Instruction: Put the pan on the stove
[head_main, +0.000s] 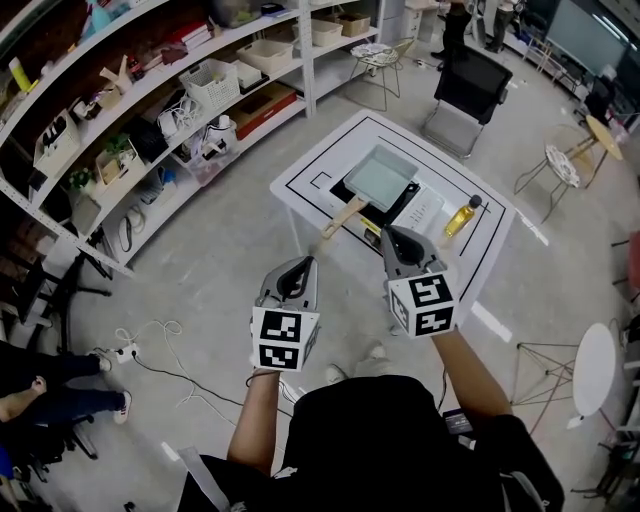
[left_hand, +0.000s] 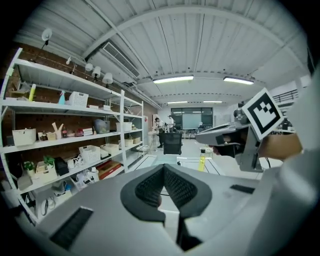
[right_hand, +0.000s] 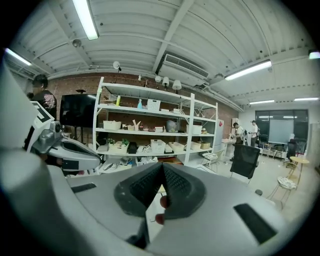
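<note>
Grey rectangular pan (head_main: 380, 176) with a wooden handle sits on the black stove (head_main: 408, 203) on the white table (head_main: 306, 172), a yellow bottle (head_main: 460, 216) near it. Both tongs are held short of the table, well apart from the pan: left gripper (head_main: 307, 262) and right gripper (head_main: 389, 233) are each pressed together on nothing.

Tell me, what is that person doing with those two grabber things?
A person stands in front of a white table, holding the left gripper and the right gripper up in the air. Both are shut and empty. The pan already sits on the stove on that table, with a yellow bottle beside it.
</note>
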